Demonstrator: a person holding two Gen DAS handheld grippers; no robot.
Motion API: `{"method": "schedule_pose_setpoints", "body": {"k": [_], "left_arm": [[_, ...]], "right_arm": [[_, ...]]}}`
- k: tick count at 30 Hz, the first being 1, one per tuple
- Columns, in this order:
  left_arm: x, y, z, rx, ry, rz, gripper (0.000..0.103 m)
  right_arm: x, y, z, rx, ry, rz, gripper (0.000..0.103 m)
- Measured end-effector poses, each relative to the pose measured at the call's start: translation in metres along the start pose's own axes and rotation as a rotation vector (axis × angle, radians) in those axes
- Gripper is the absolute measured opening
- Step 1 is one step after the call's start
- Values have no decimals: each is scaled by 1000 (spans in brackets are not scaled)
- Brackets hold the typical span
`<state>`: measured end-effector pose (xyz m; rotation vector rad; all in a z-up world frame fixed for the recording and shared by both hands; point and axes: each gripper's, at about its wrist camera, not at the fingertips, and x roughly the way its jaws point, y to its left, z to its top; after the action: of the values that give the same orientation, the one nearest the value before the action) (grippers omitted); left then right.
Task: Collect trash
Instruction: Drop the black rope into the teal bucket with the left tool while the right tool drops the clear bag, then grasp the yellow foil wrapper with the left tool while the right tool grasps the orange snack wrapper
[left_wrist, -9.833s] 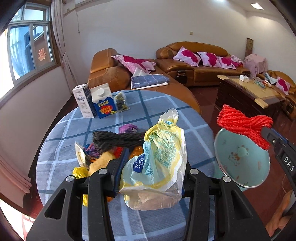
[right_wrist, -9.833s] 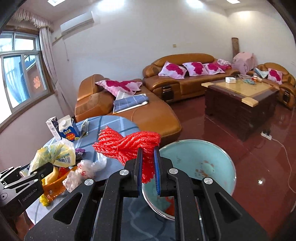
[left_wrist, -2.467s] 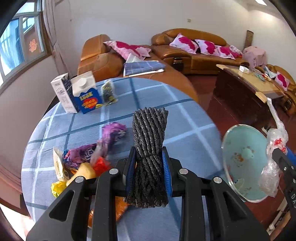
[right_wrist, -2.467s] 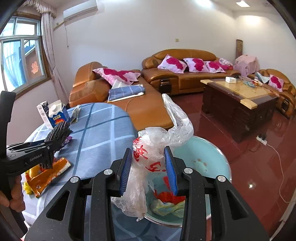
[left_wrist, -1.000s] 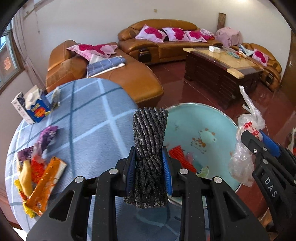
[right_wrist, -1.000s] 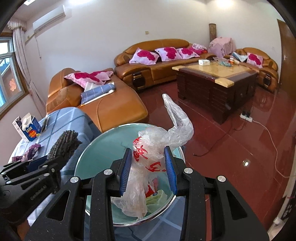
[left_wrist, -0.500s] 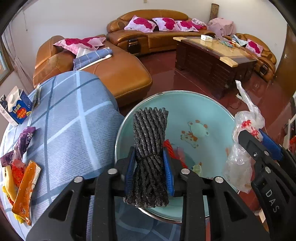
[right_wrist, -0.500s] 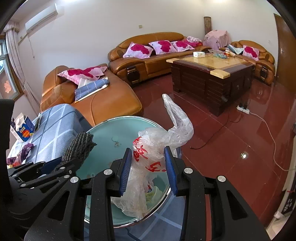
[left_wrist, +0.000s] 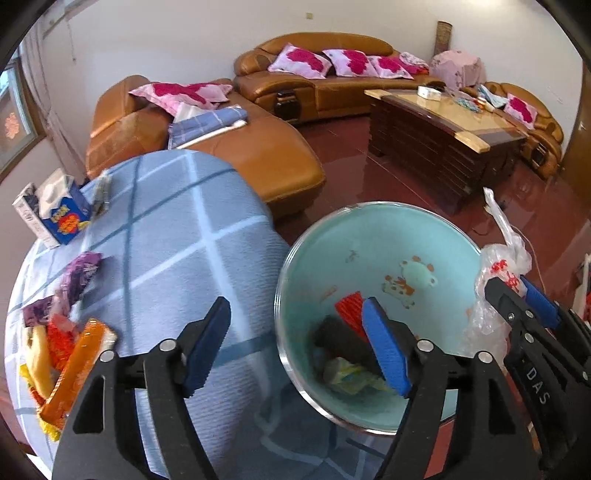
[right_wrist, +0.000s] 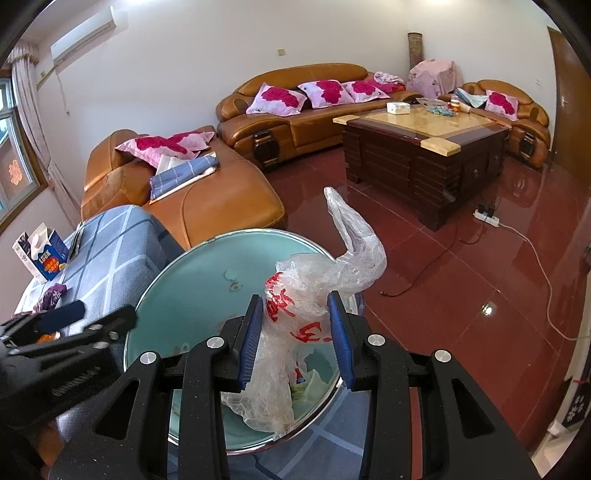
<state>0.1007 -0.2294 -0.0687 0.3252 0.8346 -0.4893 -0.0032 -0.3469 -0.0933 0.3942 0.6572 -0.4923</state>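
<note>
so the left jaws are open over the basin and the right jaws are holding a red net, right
Not quite. The right gripper is shut on a clear plastic bag with red print, as the right wrist view shows. The red net already lies in the basin. The left gripper has just opened, nothing between its jaws.

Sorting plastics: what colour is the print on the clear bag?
Red print on the bag, clearest in the right wrist view.

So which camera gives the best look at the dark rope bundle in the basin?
The left wrist view: the dark rope bundle lies in the teal basin beside red netting, partly behind a blue pad of the open left hand-held gripper. In the right wrist view the clear plastic bag and the basin's near wall hide it.
</note>
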Motion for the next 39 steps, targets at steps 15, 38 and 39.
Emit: {"method": "schedule_pose_setpoints", "body": {"k": [15,38,39], "left_arm": [[-23,52,-13,-91,-12,111,73],[-58,161,-78,-236,2,221,74],[-60,169,-81,-247,1,234,74]], "right_arm": [[13,29,-11,-99,3,47,66],[-43,102,-31,-248,-145,151,94],[-44,107,-31,-258,-143,160,94]]}}
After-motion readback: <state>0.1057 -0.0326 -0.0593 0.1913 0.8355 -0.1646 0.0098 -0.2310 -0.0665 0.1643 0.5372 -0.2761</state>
